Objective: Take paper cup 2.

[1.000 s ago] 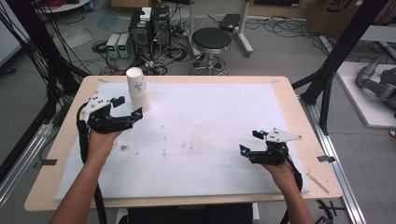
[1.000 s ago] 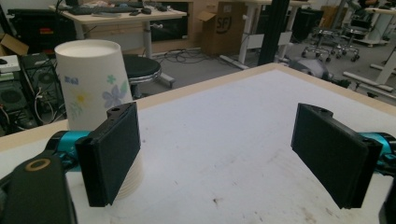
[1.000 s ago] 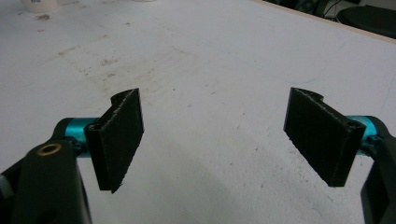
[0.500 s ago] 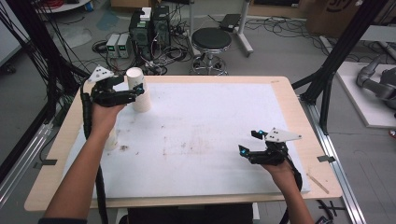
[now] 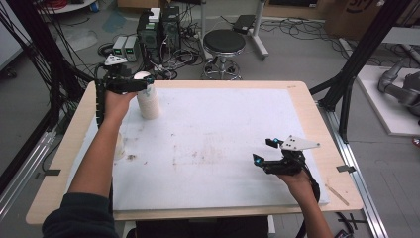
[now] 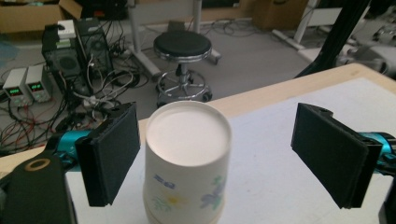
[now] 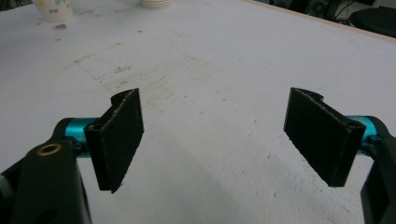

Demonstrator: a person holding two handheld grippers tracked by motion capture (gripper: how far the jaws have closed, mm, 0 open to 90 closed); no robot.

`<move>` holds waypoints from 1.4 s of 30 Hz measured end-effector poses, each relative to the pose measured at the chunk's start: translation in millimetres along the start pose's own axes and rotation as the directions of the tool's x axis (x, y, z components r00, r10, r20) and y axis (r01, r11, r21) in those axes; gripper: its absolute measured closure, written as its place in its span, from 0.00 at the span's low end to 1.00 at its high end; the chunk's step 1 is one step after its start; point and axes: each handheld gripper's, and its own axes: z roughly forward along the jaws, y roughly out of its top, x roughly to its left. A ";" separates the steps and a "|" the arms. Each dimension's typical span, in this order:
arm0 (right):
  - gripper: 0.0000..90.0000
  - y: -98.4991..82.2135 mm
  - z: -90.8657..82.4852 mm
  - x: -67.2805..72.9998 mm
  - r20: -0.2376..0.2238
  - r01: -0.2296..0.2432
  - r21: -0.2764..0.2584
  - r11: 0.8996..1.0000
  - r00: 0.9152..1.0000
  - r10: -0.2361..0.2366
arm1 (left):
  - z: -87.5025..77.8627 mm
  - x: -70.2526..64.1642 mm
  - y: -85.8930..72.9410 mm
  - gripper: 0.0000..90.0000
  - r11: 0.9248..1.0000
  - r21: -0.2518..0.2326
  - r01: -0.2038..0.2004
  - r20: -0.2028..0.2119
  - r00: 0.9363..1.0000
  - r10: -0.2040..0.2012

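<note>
Near the far left corner of the white-topped wooden desk point(image 5: 208, 129), an upturned white paper cup with flower print point(image 6: 187, 163) stands between the left gripper point(image 6: 217, 154)'s wide-open jaws, untouched. Close to the near right corner, the right gripper point(image 7: 215, 140) hangs open and empty.

White floral paper cup point(image 6: 187, 163), upside down, upright

An upturned paper cup point(image 5: 148, 101) is standing at the far left of the desk point(image 5: 307, 101), on the sheet point(image 5: 223, 124) covering it. The left gripper point(image 5: 143, 84) is hovering at the cup's top, jaws wide on either side, not touching. The right gripper point(image 5: 262, 151) is sitting near the right front, well apart. A stool point(image 5: 224, 44) is standing behind the desk.
</note>
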 end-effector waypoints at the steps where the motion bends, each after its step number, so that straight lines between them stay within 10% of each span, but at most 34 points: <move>1: 0.23 -0.3 0.2 0.0 -0.001 -0.003 0.000 1.000 1.000 0.003 | 2.5 1.8 -0.9 0.17 1.000 0.003 0.006 -0.005 1.000 -0.006; 15: 0.23 -0.6 -0.2 1.8 -0.005 0.007 0.001 1.000 1.000 -0.007 | 26.7 11.0 -13.9 0.19 0.998 0.063 0.021 -0.034 0.999 -0.018; 42: 0.23 -3.0 3.2 2.7 -0.024 0.002 0.019 1.000 1.000 -0.001 | 25.4 12.6 -12.3 0.38 1.000 0.017 0.022 0.002 1.000 -0.022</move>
